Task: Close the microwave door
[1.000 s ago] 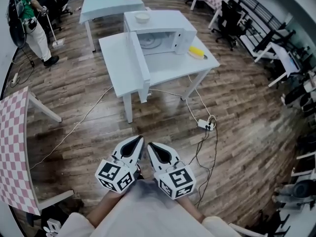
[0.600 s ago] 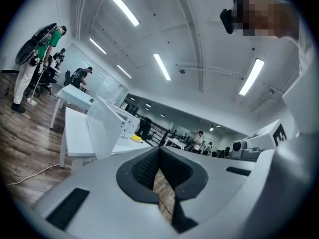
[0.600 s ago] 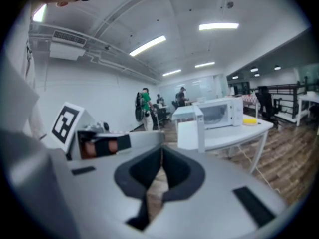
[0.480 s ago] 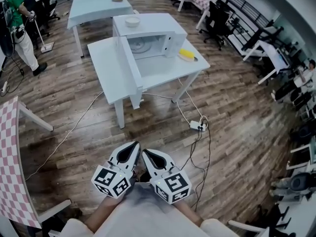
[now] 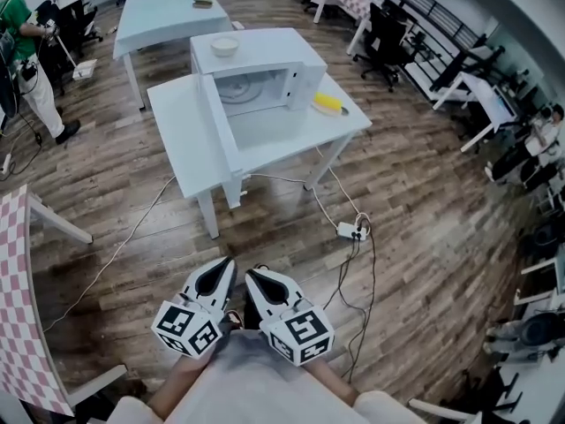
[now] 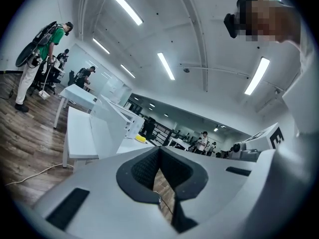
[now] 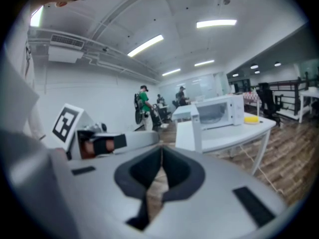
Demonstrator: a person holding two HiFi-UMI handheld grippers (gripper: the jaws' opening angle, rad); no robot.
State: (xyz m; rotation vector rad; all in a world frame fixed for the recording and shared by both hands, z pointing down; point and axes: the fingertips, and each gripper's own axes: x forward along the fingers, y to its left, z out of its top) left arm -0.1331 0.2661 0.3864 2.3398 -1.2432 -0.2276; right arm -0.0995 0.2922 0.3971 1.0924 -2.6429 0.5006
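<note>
1. Compared with a second earlier, the microwave (image 5: 265, 56) and its table (image 5: 177, 126) had slid a little to the left in the head view. Both grippers sat lower and further left in it.
2. The left gripper (image 5: 222, 268) was held close against the person's body. Its jaws were pressed together at the tips, with nothing between them (only wooden floor (image 5: 424, 237) showed through the gap behind the tips).
3. The right gripper (image 5: 256, 278) sat just beside the left one. Its jaws also met at the tips and gripped nothing.
4. Both grippers were well apart from the microwave, with a stretch of floor between them and the table.
5. The microwave stood on the far side of the white table, with its cavity facing the person.
6. Its door (image 5: 222, 135) stood wide open, hinged on the left and swung out toward the person, so that it reached the table's near edge.
7. A small bowl (image 5: 224, 46) rested on top of the microwave.
8. A yellow object (image 5: 327, 103) lay on the table just to the right of the microwave.
9. A power strip (image 5: 346, 230) lay on the floor near the table's right front leg, with cables running from it.
10. A person in a green top (image 5: 22, 60) stood at the far left of the room.
</note>
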